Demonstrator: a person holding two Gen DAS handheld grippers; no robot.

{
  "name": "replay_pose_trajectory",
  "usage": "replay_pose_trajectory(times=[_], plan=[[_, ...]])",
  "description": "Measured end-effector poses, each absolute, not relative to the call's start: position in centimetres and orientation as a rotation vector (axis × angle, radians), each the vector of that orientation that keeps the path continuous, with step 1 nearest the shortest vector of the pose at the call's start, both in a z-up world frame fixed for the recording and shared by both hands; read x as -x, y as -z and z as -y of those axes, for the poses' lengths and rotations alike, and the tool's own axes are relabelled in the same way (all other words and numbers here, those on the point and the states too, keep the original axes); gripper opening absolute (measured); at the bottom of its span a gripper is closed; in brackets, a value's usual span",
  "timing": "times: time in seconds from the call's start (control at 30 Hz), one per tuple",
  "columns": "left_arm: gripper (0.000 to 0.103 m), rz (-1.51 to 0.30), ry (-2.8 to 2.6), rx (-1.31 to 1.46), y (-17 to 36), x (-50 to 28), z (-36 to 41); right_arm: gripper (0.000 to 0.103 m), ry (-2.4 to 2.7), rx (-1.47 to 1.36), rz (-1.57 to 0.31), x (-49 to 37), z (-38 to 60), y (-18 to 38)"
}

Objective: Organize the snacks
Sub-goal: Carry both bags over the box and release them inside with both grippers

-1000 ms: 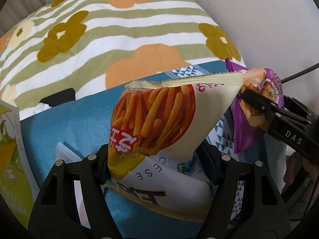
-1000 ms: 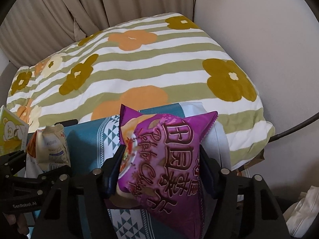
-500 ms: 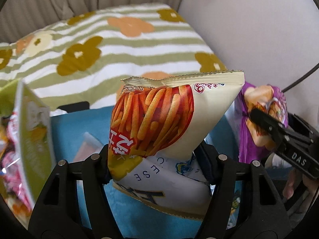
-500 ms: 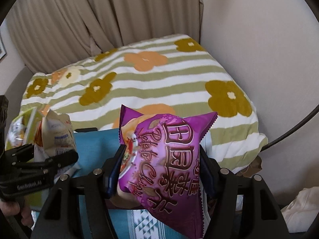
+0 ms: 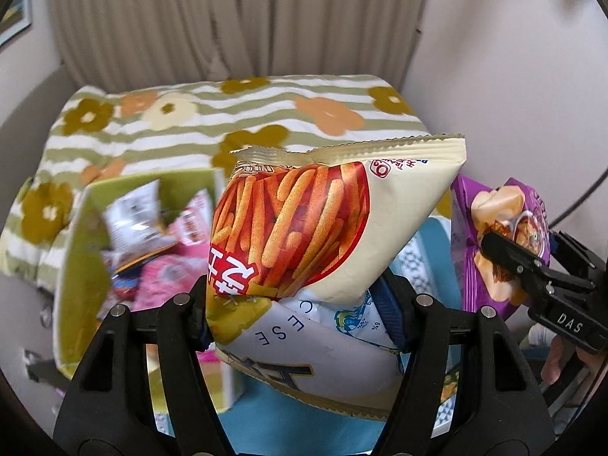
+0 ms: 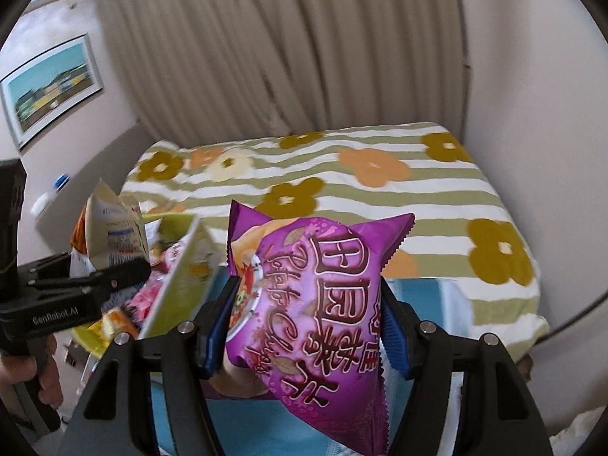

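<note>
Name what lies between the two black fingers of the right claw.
The glossy purple potato-chip bag fills the gap, pinched between the blue pads of the right claw, as the right wrist view shows.

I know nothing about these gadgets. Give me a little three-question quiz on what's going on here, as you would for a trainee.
1. True or false: the left gripper is open.
2. Which bag does the right gripper hold? A) purple chip bag B) cheese stick bag C) nothing
3. Fill in: the green box with snacks inside sits on the ___ side of the left wrist view.

Key: 1 false; 2 A; 3 left.
</note>
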State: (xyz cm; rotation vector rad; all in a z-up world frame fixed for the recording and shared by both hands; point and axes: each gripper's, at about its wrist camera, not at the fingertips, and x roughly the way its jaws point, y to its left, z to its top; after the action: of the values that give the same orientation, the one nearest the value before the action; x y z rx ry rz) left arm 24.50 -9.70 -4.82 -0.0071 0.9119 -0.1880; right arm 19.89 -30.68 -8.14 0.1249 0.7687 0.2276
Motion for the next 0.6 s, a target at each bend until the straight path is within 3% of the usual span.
replay_pose_trajectory(times=[0.5,0.57,0.6], plan=[[0.064,-0.999,0.043,0.061,8.4,-27.1,-10.2,0.062,-0.37,-0.152,-0.781,-23.0,14.4,8.6],[0.067,-1.018,0.05,0.071,9.2,-27.9,-11.7,0.062,-0.371,-0.161,-0.792,-23.4,12.7,8.8],[0.076,-1.03,0.068,0.075,9.7,-28.5,-12.4,0.062,-0.37,-0.162,-0.797,-23.7,12.1,8.9]])
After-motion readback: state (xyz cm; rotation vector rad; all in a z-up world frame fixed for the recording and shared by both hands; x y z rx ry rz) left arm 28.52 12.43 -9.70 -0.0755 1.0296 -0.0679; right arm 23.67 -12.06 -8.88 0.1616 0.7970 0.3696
